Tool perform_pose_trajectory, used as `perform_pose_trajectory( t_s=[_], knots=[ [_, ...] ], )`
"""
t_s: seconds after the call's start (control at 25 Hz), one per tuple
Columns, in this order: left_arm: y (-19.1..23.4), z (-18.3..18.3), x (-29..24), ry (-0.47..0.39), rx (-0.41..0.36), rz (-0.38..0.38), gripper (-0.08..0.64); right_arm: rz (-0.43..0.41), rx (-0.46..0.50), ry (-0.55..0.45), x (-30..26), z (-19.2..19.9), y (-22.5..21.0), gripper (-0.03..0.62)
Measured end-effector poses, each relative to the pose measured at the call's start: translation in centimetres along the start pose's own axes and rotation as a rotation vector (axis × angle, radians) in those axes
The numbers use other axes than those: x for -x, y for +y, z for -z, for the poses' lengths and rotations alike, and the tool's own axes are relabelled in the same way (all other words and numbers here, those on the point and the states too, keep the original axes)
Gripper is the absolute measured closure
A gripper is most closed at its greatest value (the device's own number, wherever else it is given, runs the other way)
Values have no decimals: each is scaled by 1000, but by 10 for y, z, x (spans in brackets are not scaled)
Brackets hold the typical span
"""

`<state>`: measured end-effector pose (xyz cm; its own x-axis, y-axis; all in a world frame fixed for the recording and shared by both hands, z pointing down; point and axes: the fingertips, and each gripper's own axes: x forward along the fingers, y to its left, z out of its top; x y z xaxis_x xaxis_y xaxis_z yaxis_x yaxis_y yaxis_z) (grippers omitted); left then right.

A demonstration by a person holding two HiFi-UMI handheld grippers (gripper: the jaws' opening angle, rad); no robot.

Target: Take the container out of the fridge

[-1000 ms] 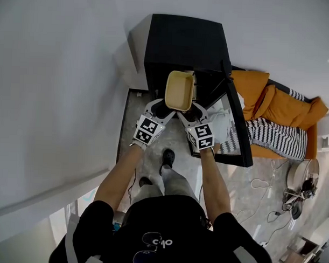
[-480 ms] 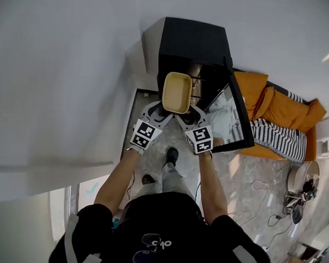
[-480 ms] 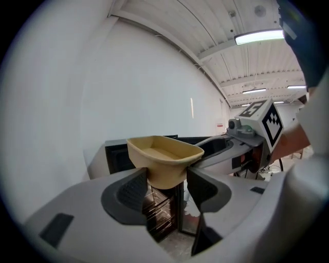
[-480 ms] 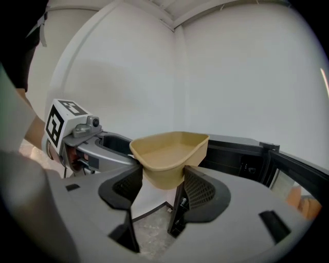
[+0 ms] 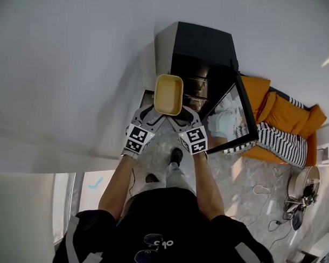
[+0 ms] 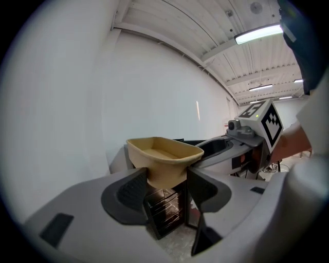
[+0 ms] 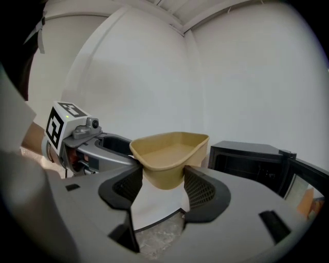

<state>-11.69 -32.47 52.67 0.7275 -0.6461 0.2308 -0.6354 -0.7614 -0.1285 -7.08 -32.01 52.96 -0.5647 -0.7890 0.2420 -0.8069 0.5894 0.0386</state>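
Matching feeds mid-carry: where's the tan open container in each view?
Head view: tan open container, upper centre.
Left gripper view: centre, between the jaws.
Right gripper view: centre, between the jaws.
Shared landmark: open black fridge behind it.

Tan container [image 5: 168, 94]: matt, pulp-like, smooth-walled. Black fridge [image 5: 205, 40]: dull sheen on casing. Grey floor [image 5: 233, 179]: mottled stone, polished. Orange sofa [image 5: 286, 111]: cloth.

Bright, even light; ceiling strip lights [image 6: 259, 34] glare high above the fridge [image 5: 202, 46]. Fisheye bending warps walls [image 5: 75, 71] around the fridge, corners black.
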Motion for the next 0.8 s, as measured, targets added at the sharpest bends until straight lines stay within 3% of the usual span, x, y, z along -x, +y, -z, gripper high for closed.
perform_pose_trajectory(
  t_s=[0.44,0.8],
  knots=[
    [39,-9,103,-29,36,-149,318,-125,34,-69,-22,-47,93,331],
    [49,-6,138,-49,55,-206,318,-183,58,-82,-29,-58,127,331]
  ],
)
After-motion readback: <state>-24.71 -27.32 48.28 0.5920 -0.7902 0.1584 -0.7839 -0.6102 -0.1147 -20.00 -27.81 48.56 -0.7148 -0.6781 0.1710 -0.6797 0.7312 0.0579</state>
